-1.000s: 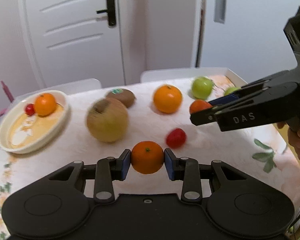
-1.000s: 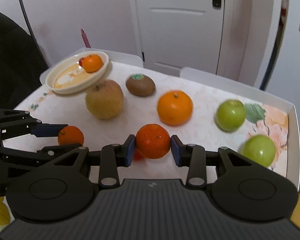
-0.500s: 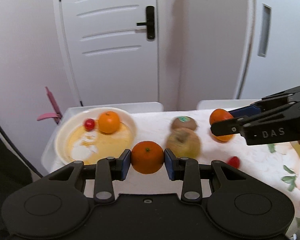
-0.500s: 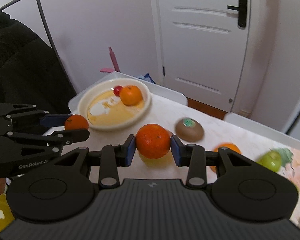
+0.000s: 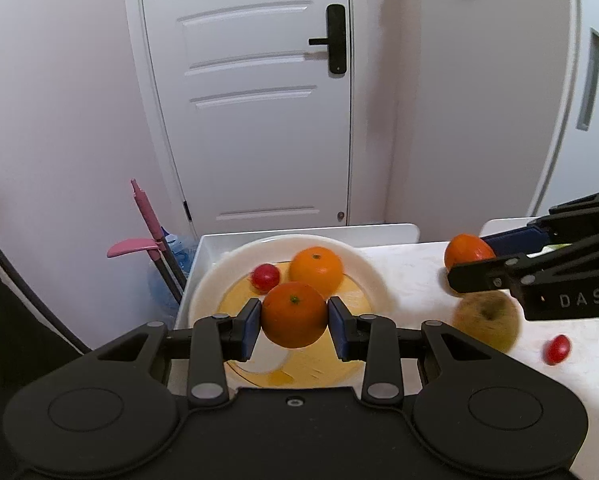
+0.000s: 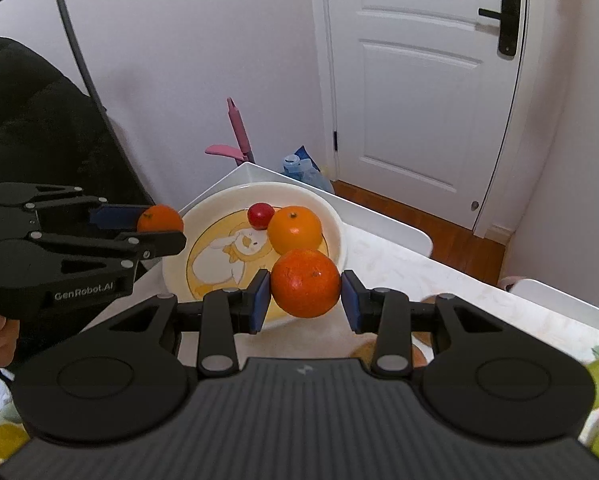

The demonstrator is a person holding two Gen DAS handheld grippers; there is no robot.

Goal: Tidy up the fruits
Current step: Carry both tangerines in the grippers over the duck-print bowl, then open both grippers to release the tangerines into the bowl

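The left gripper clamps a small orange between its blue pads, held over the near part of the white plate; the right gripper grips a darker orange at the plate's near right rim; on the plate lie a third orange and a red cherry tomato, touching; an apple and another tomato sit on the table to the right.

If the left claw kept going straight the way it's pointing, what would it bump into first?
Probably the orange already lying on the plate, straight ahead of the left claw and its held mandarin; depth is hard to judge.
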